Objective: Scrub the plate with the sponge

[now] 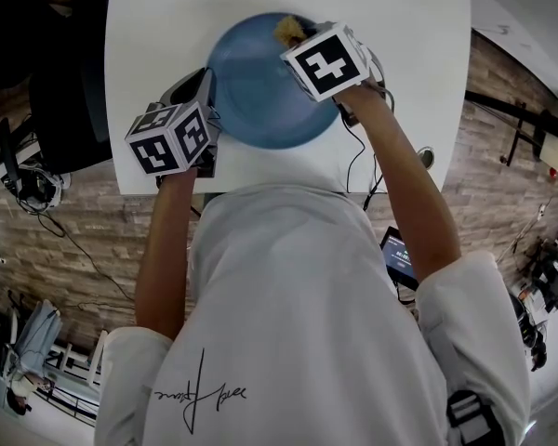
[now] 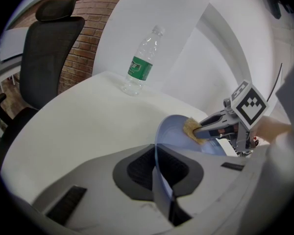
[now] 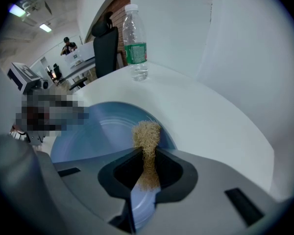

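Note:
A blue plate [image 1: 256,82] lies on the white table [image 1: 400,54]. My left gripper [image 1: 205,110] is shut on the plate's near-left rim; in the left gripper view the thin rim [image 2: 159,180] runs between the jaws of that gripper [image 2: 157,153]. At the plate's far right my right gripper [image 1: 302,40] is shut on a tan fibrous sponge [image 1: 289,31]. The right gripper view shows the sponge [image 3: 147,136] sticking out past that gripper [image 3: 146,155] and pressed against the plate [image 3: 103,126]. From the left gripper view the sponge [image 2: 191,129] rests on the plate's inner face.
A clear water bottle with a green label [image 2: 141,62] stands at the far side of the table, also seen as a bottle [image 3: 135,43] in the right gripper view. A black office chair [image 2: 44,53] stands left of the table. Cables [image 1: 358,151] hang over the near table edge.

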Demonstrator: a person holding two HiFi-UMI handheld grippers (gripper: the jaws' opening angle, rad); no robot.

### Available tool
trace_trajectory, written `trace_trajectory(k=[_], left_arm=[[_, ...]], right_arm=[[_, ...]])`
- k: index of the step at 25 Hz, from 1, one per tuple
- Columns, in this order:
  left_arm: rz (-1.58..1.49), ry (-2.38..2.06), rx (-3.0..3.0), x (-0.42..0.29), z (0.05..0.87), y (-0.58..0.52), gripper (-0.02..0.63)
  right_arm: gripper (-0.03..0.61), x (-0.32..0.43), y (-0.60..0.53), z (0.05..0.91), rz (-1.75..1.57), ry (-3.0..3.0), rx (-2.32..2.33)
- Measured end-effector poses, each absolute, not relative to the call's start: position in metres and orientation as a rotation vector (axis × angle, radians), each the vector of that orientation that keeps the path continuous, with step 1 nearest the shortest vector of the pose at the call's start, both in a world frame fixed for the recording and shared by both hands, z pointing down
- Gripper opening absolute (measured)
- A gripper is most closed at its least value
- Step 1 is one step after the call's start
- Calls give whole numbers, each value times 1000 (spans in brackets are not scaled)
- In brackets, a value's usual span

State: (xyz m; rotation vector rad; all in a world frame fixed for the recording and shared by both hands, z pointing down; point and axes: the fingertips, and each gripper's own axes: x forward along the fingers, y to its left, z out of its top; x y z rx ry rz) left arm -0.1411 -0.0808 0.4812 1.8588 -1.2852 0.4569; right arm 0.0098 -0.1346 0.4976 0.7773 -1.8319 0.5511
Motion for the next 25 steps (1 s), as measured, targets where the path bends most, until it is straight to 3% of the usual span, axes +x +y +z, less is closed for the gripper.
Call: trace_trajectory(k=[25], left_arm=[[449, -1296, 1843, -142, 482, -80, 20]], right_arm=[[48, -30, -113, 495, 387, -1939, 632]])
